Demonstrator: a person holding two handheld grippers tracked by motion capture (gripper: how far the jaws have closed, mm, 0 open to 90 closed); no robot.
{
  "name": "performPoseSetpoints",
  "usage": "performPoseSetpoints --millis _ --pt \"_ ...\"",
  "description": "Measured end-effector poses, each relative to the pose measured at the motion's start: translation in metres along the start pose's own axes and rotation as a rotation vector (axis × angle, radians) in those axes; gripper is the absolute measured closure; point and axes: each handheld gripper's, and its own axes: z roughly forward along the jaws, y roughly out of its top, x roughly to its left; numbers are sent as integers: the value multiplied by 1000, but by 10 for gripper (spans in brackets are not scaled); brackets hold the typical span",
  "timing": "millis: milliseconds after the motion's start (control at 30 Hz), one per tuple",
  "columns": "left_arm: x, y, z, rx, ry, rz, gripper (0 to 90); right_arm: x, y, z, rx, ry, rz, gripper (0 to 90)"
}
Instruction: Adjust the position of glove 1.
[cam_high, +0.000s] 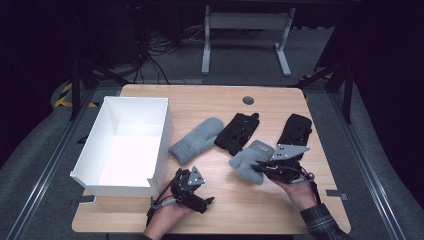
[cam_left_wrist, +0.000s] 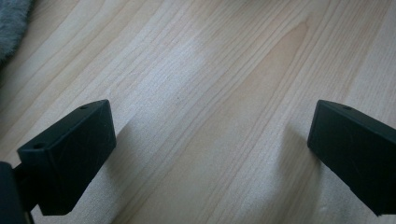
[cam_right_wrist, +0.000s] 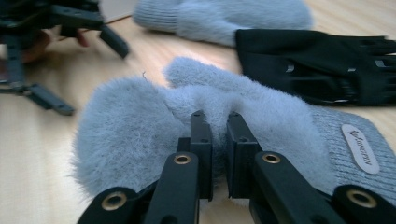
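Right gripper view shows your right gripper (cam_right_wrist: 217, 116) pinching the grey mitten (cam_right_wrist: 140, 126), probably mid-body, its cuff lying right; your left gripper (cam_left_wrist: 210, 140) gapes empty.

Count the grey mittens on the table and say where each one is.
2. One grey mitten lies beside the white box; the other grey mitten is pinched in the right gripper.

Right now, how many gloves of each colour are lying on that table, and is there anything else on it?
Grey fuzzy mittens: 2, one lying near the box, one pinched in the right gripper's fingers
Black gloves: 2, one in the middle, one at the right
White open box: 1
Total: 5 things on the wooden table
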Motion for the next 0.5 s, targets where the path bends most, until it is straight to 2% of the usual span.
performPoseSetpoints --millis 100,133,167,267,333,400,500 --pt "0 0 0 3 -1 1 15 8 -1 2 4 12 -2 844" --pt "0 0 0 0 2 0 14 18 -3 6 7 38 -2 843" --pt "0 0 0 2 1 3 14 18 -3 6 7 38 -2 843" --pt "0 0 0 0 1 0 14 29 -5 15 29 71 -11 831" --pt "0 0 0 2 1 3 14 33 -6 22 53 97 -15 758" --pt "0 0 0 0 -1 0 15 33 -6 26 65 118 -11 611" --pt "0 0 0 -5 4 -4 26 32 -5 25 55 120 0 564"
